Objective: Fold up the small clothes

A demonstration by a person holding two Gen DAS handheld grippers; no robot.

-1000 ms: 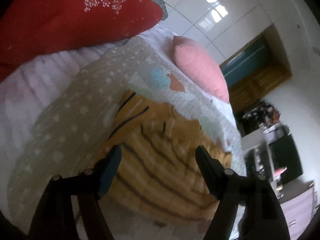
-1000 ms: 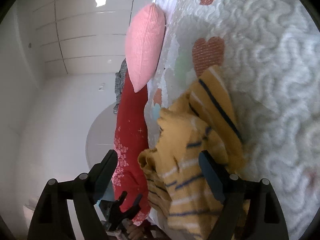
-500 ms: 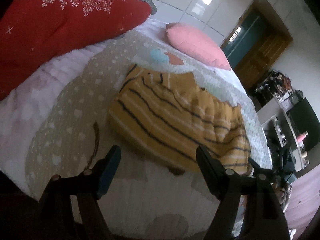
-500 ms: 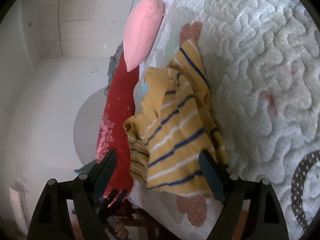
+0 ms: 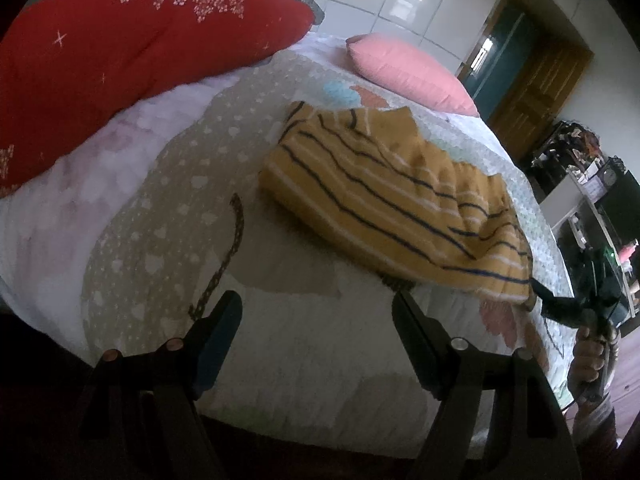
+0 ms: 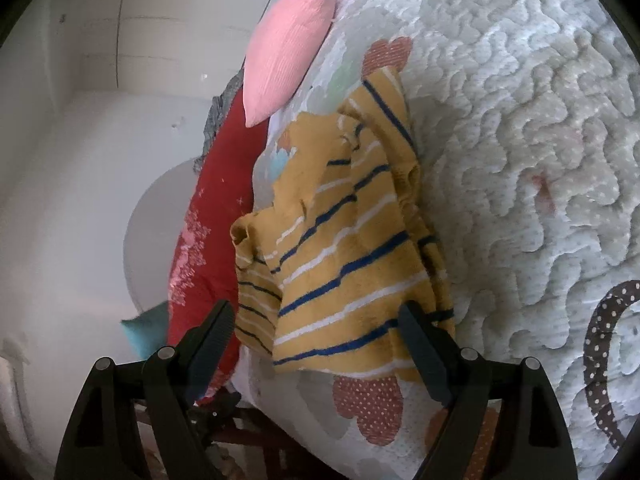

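Both tools open, empty | left tool point(image 5: 316, 316) | right tool point(image 6: 316, 330) | striped garment point(image 5: 392, 196) on quilt point(image 5: 296, 360)

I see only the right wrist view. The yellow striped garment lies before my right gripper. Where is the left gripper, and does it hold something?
Observer: The left gripper hangs open over the quilt, short of the yellow striped garment; nothing is between its fingers.
Operator: How is the garment's edge on that side?
Observer: It shows as one smooth, rounded fold lying on the quilt.
Operator: And my right gripper from outside?
Observer: The right gripper sits at the garment's corner near the bed edge; contact I cannot tell.
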